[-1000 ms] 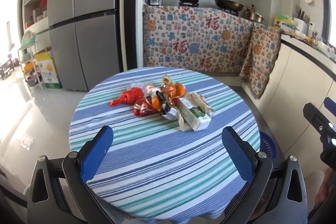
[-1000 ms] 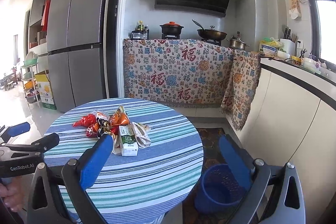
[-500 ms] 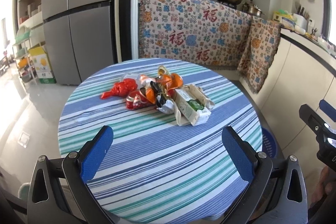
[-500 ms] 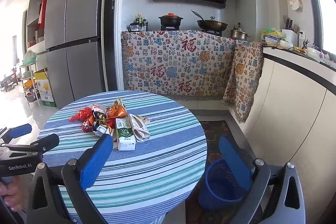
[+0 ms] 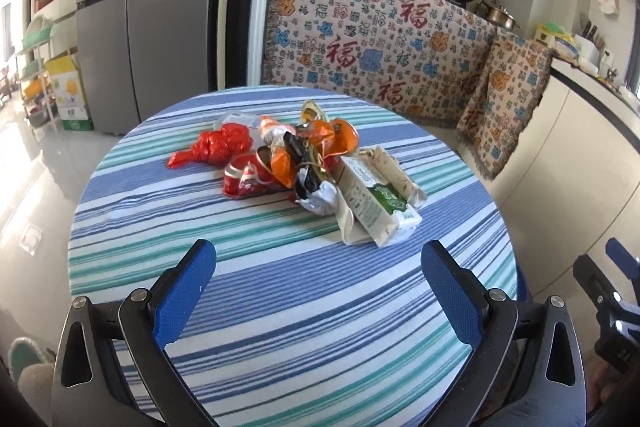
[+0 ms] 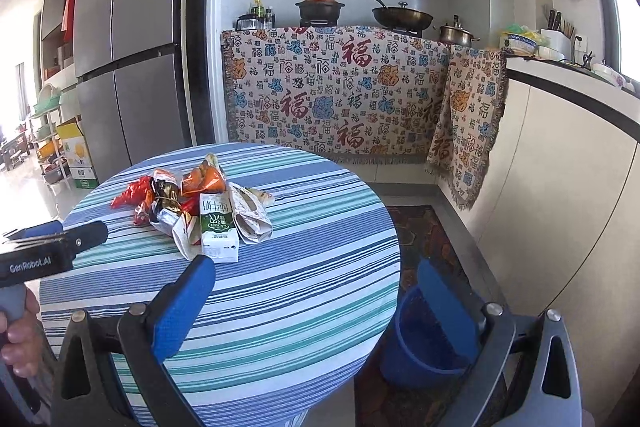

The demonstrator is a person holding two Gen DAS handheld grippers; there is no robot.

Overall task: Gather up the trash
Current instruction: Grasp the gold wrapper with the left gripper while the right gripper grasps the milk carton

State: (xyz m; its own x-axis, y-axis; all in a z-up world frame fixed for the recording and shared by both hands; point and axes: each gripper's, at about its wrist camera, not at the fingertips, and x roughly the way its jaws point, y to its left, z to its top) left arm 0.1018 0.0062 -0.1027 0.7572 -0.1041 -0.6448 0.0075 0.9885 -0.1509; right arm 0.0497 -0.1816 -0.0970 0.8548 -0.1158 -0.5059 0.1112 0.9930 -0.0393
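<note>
A pile of trash lies in the middle of the round striped table (image 5: 280, 291): a white-and-green milk carton (image 5: 376, 203), a crumpled paper wrapper (image 6: 250, 213), orange wrappers (image 5: 324, 143), a red bag (image 5: 216, 147) and a crushed red can (image 5: 246, 181). The carton also shows in the right wrist view (image 6: 218, 227). My left gripper (image 5: 320, 291) is open and empty, over the table short of the pile. My right gripper (image 6: 316, 307) is open and empty at the table's right edge, above a blue trash bin (image 6: 420, 343) on the floor.
A grey fridge (image 6: 132, 67) stands behind the table. A counter draped in patterned cloth (image 6: 340, 95) carries pots and a wok. White cabinets (image 6: 560, 207) run along the right. A rug (image 6: 424, 231) lies on the floor by the bin.
Both grippers have moved forward toward the table, so the trash pile looks larger and nearer. Both stay open and empty.
</note>
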